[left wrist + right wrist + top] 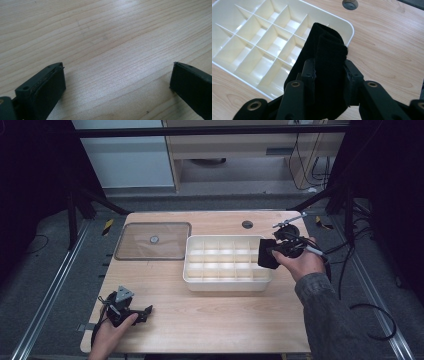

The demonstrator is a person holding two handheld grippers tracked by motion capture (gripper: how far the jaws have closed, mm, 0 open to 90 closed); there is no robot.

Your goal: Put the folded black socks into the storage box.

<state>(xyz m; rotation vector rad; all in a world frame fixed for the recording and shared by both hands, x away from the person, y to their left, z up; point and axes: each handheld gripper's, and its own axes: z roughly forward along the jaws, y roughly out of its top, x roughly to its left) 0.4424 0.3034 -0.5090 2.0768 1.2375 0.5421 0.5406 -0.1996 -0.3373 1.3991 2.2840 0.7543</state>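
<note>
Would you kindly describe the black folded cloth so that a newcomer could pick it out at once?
Start at the white divided tray in the middle of the wooden table and go to its right-hand end. There the right gripper is shut on a folded black cloth held over the tray's edge. It is the one soft, dark thing among pale, hard compartments.

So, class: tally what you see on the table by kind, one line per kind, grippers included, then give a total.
Divided white organiser tray: 1
Clear lid, lying flat beside the tray: 1
Folded black cloth, held in the right gripper over the tray's corner: 1
Grippers, right and left gripper: 2
Total: 5
</note>
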